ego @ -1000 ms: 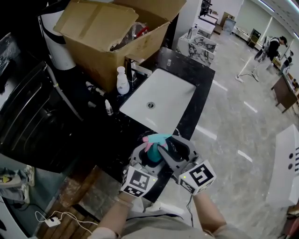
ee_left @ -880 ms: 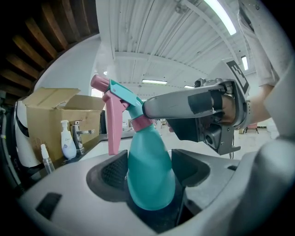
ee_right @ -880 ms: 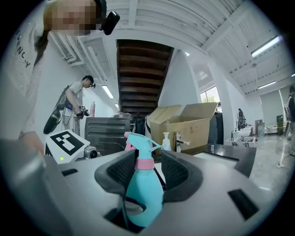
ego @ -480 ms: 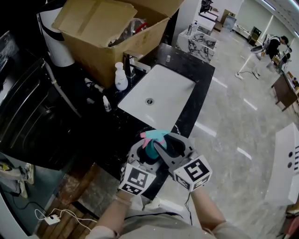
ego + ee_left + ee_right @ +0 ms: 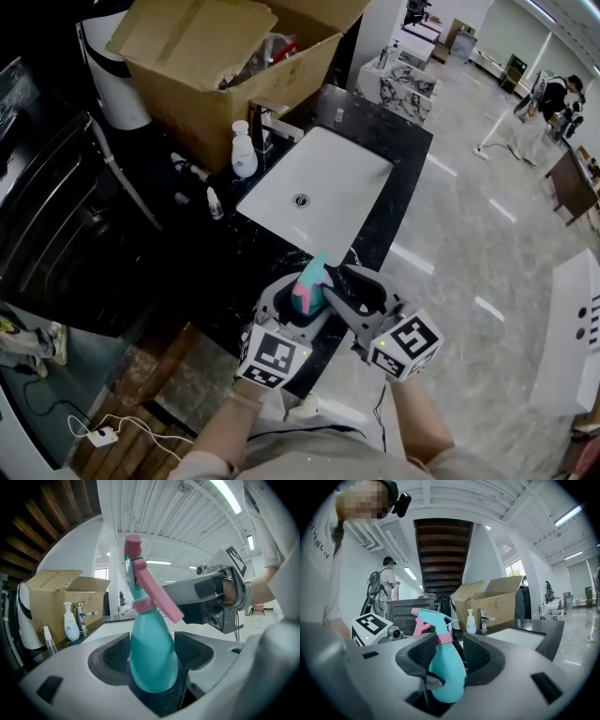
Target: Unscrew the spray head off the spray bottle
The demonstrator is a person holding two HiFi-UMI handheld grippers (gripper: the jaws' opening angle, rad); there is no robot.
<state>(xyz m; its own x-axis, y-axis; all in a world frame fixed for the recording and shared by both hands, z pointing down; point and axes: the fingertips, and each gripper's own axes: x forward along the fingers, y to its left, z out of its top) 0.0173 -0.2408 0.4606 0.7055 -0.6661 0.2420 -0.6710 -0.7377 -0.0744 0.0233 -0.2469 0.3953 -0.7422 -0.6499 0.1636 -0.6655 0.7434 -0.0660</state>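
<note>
Teal spray bottle (image 5: 310,291) is up over the near edge of the counter (image 5: 401,164), and its spray head (image 5: 140,573) has swung round since a second ago. The left gripper (image 5: 152,644) clamps the body. The right gripper (image 5: 445,651) sits around the neck, its jaws just easing apart and slack. The pump bottle (image 5: 71,623) by the tap reads Dove.

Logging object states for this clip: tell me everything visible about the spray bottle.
The spray bottle is teal and looks like smooth plastic, with a rounded body that narrows to the neck. Its spray head is teal with a pink nozzle tip, pink trigger and pink collar, seated on the neck. It is held roughly upright over the dark counter's near edge. The left gripper clamps its body. The right gripper's jaws flank the collar, with a gap on one side.
</note>
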